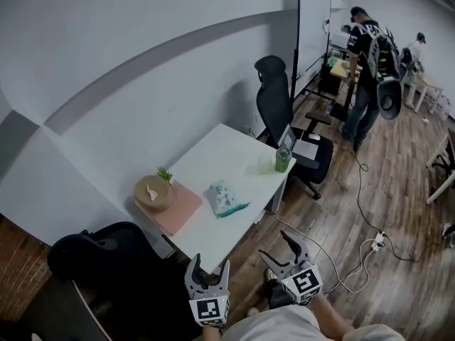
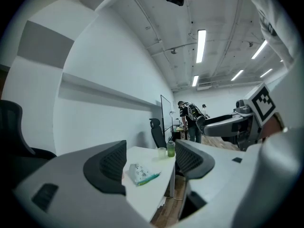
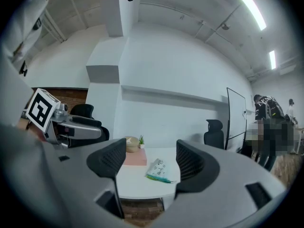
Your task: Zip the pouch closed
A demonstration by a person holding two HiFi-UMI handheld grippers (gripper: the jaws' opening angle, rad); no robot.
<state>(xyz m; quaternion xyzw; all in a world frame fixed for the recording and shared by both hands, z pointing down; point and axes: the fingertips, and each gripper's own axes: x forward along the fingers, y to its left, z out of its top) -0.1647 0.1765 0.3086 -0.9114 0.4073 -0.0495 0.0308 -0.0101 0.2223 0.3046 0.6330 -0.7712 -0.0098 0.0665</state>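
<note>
The pouch (image 1: pixel 226 199) lay on the white table (image 1: pixel 213 151), near the front edge, just beside a pink mat (image 1: pixel 181 208), and neither tool had reached it. Both grippers hung low in front of me, well short of the table. The left gripper (image 1: pixel 210 267) had its jaws spread wide with nothing between them, and the right gripper (image 1: pixel 279 249) stood just as open and empty. Each gripper view showed the pouch far off, framed in the gap between the pads.

I judged that the task had not begun, so the risks all lay in the approach and the first grip.

1. The pouch looked soft and light. If I pulled the slider with 1 gripper before the other had pinned the fabric, the whole thing would likely slide across the smooth tabletop, possibly off the near edge.
2. A teal strip (image 1: pixel 238 208) ran along the side facing me. I took it for the zip but could not pick out a slider from there. Pinching the wrong end, or the fabric beside the teeth, would bunch the cloth and jam the zip.
3. A green bottle (image 1: pixel 283 159) and a clear cup (image 1: pixel 265 163) stood at the far right corner, well apart from the pouch. A wide sweep of the right gripper could tip them.
4. Coming in level, a lower jaw could catch the table edge.
</note>
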